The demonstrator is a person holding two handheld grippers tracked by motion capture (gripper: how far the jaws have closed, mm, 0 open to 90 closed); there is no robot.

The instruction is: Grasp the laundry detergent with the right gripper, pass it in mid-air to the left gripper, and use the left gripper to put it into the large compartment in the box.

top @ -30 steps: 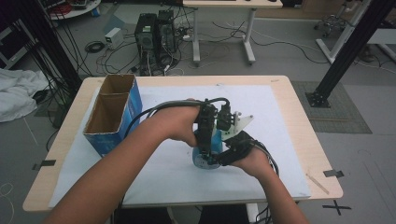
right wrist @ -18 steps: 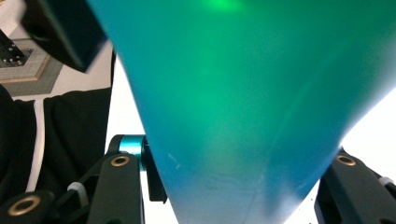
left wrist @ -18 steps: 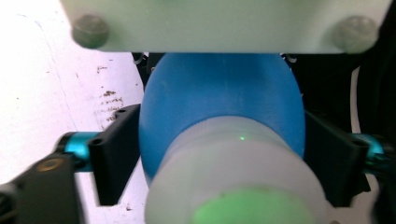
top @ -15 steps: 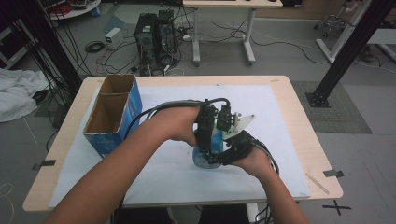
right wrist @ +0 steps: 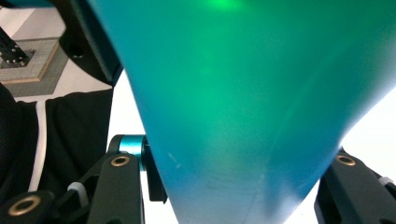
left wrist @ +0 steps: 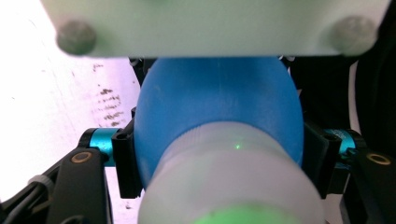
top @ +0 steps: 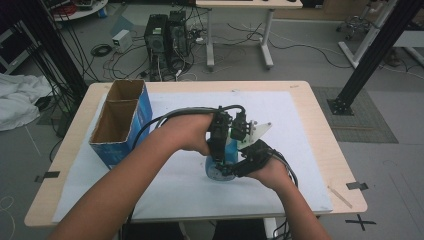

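A blue bottle [top: 218,170] with a frosted white cap [left wrist: 233,186] stands on the white mat near the table's middle. My right gripper [top: 236,167] comes in from the right and is shut on its lower body; the right gripper view has the blue-green bottle wall [right wrist: 243,93] wedged between the black jaws. My left gripper [top: 220,142] reaches down from above onto the top end. Its jaws have just been closing, and in the left gripper view both sit against the sides of the cap, with the blue body [left wrist: 219,107] beyond it.
An open cardboard box [top: 120,122] with blue sides stands at the table's left. The white mat [top: 300,150] covers most of the wooden table [top: 325,140]. Cables trail from both grippers. On the floor beyond are computer towers and black frame legs.
Both hands and the bottle stay where they were. The left gripper's jaws have drawn in closer around the bottle's top.
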